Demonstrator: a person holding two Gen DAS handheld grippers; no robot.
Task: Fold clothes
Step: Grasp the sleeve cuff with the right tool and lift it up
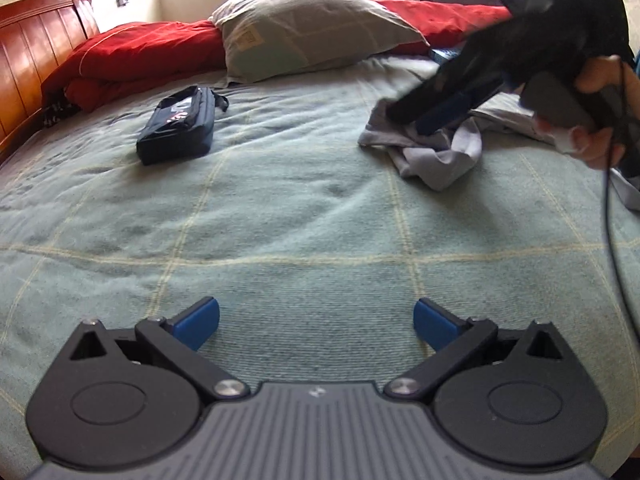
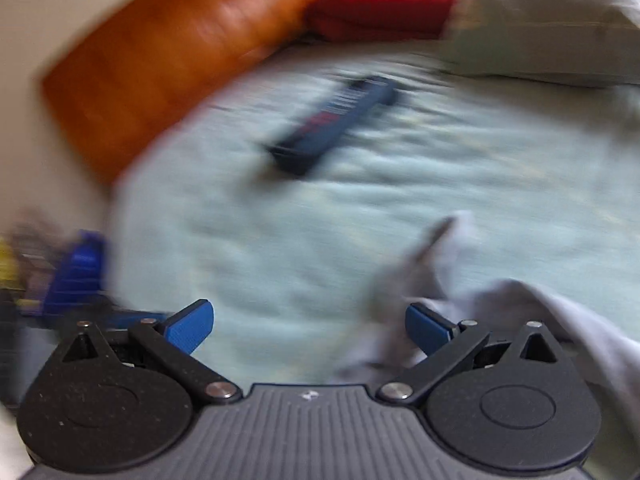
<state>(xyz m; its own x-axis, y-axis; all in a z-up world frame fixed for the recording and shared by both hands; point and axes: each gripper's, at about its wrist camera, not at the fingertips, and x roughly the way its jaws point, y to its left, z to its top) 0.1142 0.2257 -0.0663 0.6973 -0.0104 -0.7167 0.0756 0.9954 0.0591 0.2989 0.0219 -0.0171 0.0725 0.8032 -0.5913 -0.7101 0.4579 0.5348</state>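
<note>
Left gripper [image 1: 316,324]: jaws spread wide, nothing between the blue pads, hovering low over bare bed blanket [image 1: 280,208]. Looks parked there to keep clear while the other side works

Right gripper [image 2: 308,326]: jaws wide apart too in its own view. Grey garment [image 2: 520,320] sits crumpled against its right finger and drapes over that side of the body, but nothing is pinched. In the left wrist view the right gripper is ahead and to the right, tips pushed down into the cloth, a person's hand [image 1: 592,120] on the handle. My read: digging for an edge or corner to start spreading it out

Right wrist view is heavily motion-blurred, so fine contact is unclear

Task item: garment is a light grey soft knit, bunched in loose folds with no flat panel showing. Fold not started, it needs flattening first

Blanket is pale green, coarse woven, thin cream grid lines, slightly rumpled. Decent friction, so cloth may drag rather than slide

Ahead-left of left gripper: dark blue zip pouch [image 1: 176,128], boxy and padded, well apart from the garment. Far ahead: grey-green pillow [image 1: 308,28] on a red quilt [image 1: 140,56], glossy wooden headboard [image 1: 36,48] at far left

Risk: grabbing two layers at once in that bunch
</note>
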